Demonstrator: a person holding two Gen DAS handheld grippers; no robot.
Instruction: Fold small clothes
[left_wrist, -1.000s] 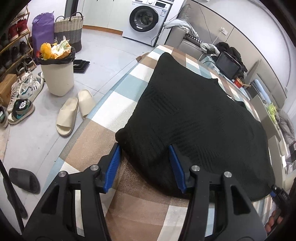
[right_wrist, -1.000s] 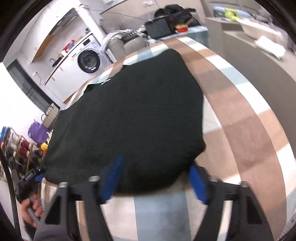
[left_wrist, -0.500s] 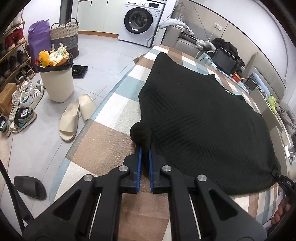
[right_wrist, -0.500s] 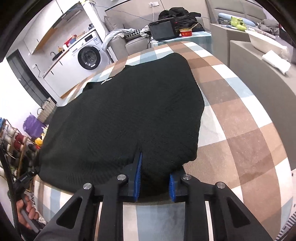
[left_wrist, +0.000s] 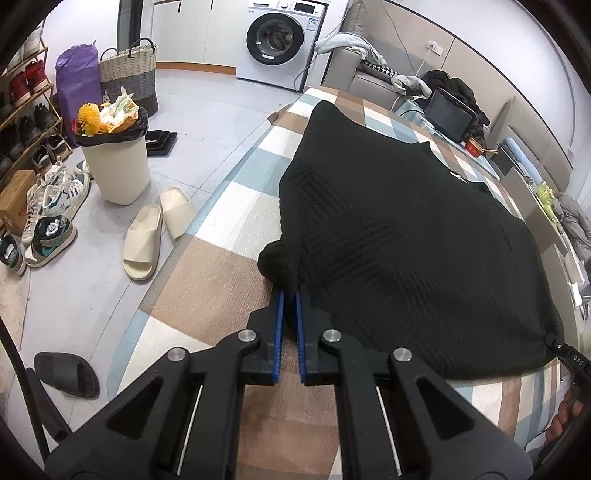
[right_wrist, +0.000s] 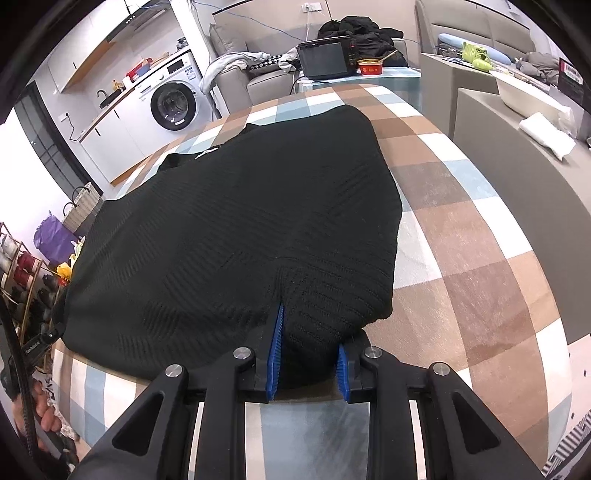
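Our left gripper (left_wrist: 289, 295) and right gripper (right_wrist: 308, 339) each pinched the near hem of the black sweater (left_wrist: 406, 236) lying flat on the checked cloth (left_wrist: 207, 280); the thick knit could have slipped free during lifting.

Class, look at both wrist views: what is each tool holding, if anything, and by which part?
Both hold the black knit garment by its near edge: the left tool pinches the bunched near-left corner, the right tool grips a thick fold of hem near the right corner.

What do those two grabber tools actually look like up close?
Both the left gripper and the right gripper are matte black angular frames with triangular cut-outs, round silver bolt heads and thin metal rods. Each finger carries a ribbed blue pad. No cables or sleeves show.
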